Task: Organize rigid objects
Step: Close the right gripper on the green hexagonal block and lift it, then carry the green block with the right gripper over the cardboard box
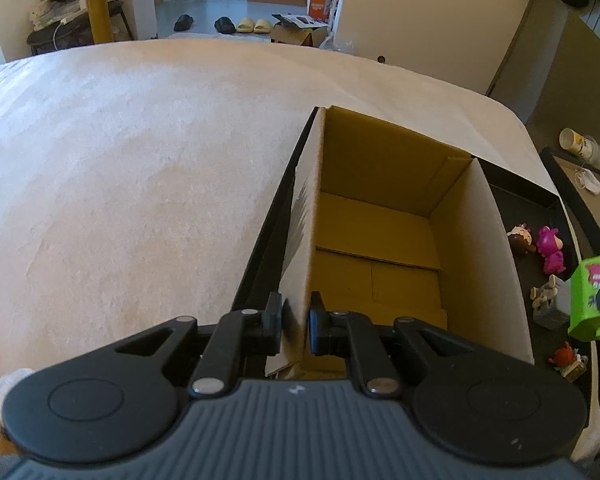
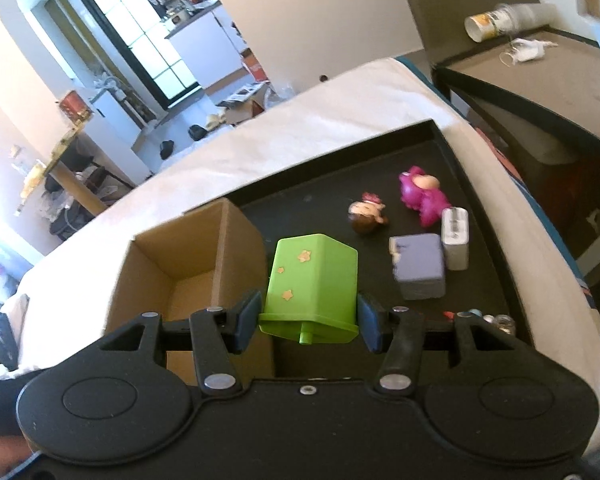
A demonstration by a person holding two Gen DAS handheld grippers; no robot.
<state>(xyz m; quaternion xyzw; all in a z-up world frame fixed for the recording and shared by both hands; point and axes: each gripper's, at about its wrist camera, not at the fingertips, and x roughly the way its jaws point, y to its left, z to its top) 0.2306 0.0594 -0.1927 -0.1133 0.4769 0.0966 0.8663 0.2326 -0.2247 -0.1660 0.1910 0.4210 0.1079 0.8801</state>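
My left gripper (image 1: 296,322) is shut on the near left wall of an open, empty cardboard box (image 1: 380,240) that stands on a black tray (image 1: 540,204). My right gripper (image 2: 309,316) is shut on a green plastic box (image 2: 314,284) with star stickers, held above the tray just right of the cardboard box (image 2: 188,264). The green box also shows at the right edge of the left wrist view (image 1: 592,296). On the tray (image 2: 340,168) lie a brown-haired figurine (image 2: 366,216), a magenta figurine (image 2: 422,196), a purple block (image 2: 420,266) and a grey box (image 2: 456,238).
The tray lies on a white bed cover (image 1: 140,160). A side table (image 2: 540,76) with a tipped paper cup (image 2: 484,26) stands to the right of the bed. A small red figurine (image 1: 566,358) sits near the tray's front. Small jars (image 2: 500,320) sit beside my right finger.
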